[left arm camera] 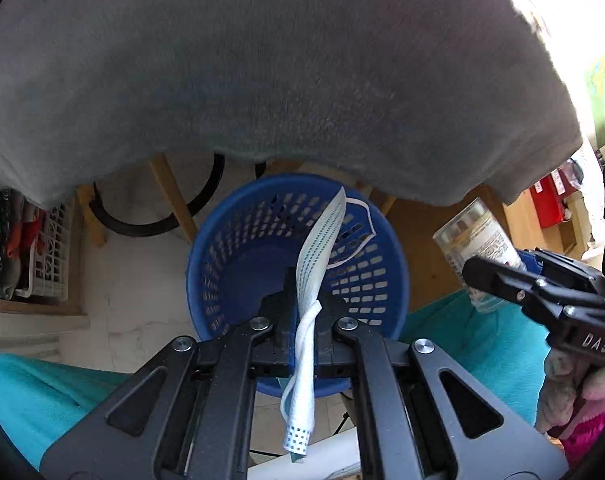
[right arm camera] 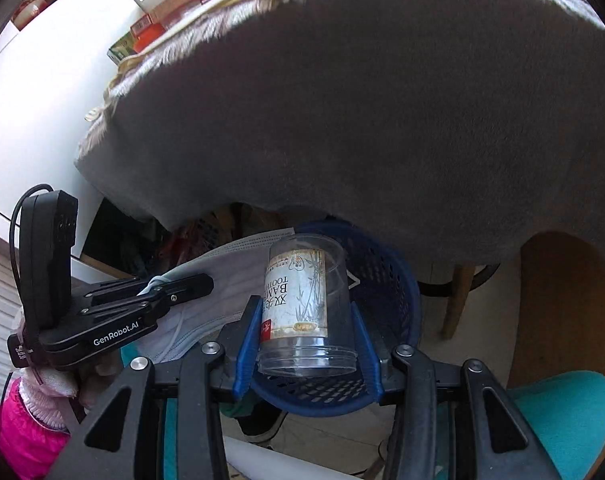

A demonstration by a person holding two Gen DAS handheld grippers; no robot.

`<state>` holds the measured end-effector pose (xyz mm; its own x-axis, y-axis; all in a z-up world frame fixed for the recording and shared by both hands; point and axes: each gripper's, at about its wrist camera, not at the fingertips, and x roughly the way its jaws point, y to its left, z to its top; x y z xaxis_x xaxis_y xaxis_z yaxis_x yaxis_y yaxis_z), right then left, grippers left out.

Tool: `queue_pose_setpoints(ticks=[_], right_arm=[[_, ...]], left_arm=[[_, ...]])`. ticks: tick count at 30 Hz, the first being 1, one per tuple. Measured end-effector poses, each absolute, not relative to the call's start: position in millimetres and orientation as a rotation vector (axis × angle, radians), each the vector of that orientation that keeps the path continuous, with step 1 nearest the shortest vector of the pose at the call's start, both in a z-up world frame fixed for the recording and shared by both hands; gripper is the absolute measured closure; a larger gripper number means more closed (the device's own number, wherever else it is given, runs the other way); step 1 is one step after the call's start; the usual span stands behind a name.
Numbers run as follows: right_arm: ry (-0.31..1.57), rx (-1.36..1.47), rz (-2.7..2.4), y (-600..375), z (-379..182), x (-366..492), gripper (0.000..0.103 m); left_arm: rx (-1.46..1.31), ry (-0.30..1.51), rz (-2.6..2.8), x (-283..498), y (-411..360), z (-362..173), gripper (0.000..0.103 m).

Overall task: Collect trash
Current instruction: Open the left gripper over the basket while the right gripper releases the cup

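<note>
A pale blue face mask (left arm camera: 316, 258), twisted into a strip, is pinched between the fully closed jaws of the left gripper (left arm camera: 304, 312), its upper part rising toward twelve o'clock over the mouth of the blue perforated basket (left arm camera: 222, 264) and its lower end hanging back toward six o'clock between the gripper's arms; a white ear loop (left arm camera: 364, 220) curls out at about one o'clock from it. The basket stands on a pale floor, straight ahead of the left gripper. In the right wrist view, the right gripper (right arm camera: 308, 334) clamps a clear plastic jar (right arm camera: 302, 300) with a bamboo-printed label between its blue pads (right arm camera: 247, 338), jaws about half apart around it, the jar's open end nearest the camera and its base toward twelve o'clock, over the basket's rim (right arm camera: 398, 280). At nine o'clock there the left gripper and mask appear, with a pink sleeve (right arm camera: 18, 432) at seven o'clock. A grey cloth (left arm camera: 282, 72) hangs across the top of both views, and turquoise fabric (left arm camera: 34, 396) lies at the bottom corners.
</note>
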<state>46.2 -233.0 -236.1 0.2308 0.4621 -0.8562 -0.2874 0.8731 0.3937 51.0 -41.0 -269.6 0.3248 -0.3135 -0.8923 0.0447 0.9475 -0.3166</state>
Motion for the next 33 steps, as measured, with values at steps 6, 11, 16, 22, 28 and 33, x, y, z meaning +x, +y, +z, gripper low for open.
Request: queue_pose_setpoints(ticks=[6, 11, 16, 22, 28, 33], right_arm=[[1.272, 0.164, 0.498, -227.9, -256.2, 52.0, 0.057], [1.275, 0.149, 0.493, -222.1, -257.6, 49.1, 0.055], [1.259, 0.142, 0.485, -221.6, -251.6, 49.0, 0.047], [1.254, 0.147, 0.481, -228.4, -249.7, 55.5, 0.047], [1.22, 0.151, 0.477, -233.3, -237.2, 56.0, 0.034], [1.175, 0.144, 0.488, -237.1, -218.2, 57.5, 0.033]], left_arm=[[-0.231, 1.224, -0.225, 53.3, -44.3, -271.2, 0.097], [-0.222, 1.213, -0.22, 52.1, -43.5, -268.1, 0.067], [-0.21, 1.212, -0.215, 54.6, -42.9, -265.8, 0.066], [-0.21, 1.202, -0.21, 56.3, -39.7, -262.9, 0.066], [-0.201, 1.169, -0.203, 55.1, -35.1, -249.7, 0.066], [-0.195, 1.118, -0.193, 55.7, -25.0, -228.2, 0.066]])
